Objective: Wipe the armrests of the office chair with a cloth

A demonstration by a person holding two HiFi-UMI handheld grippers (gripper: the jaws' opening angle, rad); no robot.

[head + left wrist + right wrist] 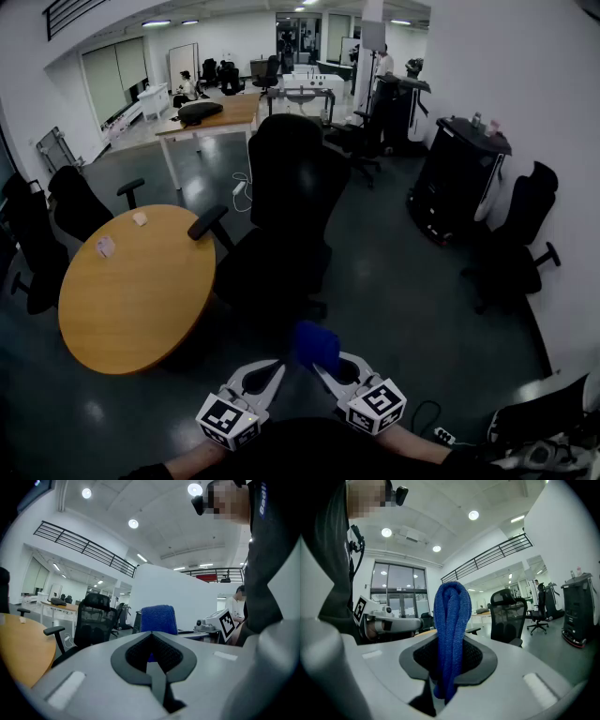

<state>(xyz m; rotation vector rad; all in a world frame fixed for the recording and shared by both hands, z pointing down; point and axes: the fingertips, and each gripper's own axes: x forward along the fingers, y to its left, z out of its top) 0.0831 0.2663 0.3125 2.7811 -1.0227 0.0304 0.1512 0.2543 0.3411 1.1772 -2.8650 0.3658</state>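
Note:
A black office chair (291, 211) stands straight ahead, its back toward me, with one armrest (208, 223) sticking out on its left. Low in the head view, my right gripper (321, 368) is shut on a folded blue cloth (317, 345), which stands up out of the jaws (451, 630). Beside it, my left gripper (277, 367) is shut and holds nothing. In the left gripper view the cloth (158, 618) shows just beyond the closed jaws, and the chair (93, 619) with its armrest (54, 631) lies further off. Both grippers are well short of the chair.
A round wooden table (131, 291) sits close on the left with small items on it. Further black chairs (56, 220) stand at the far left and at the right (520, 244). A black cabinet (459, 178) and a desk (211, 117) are behind.

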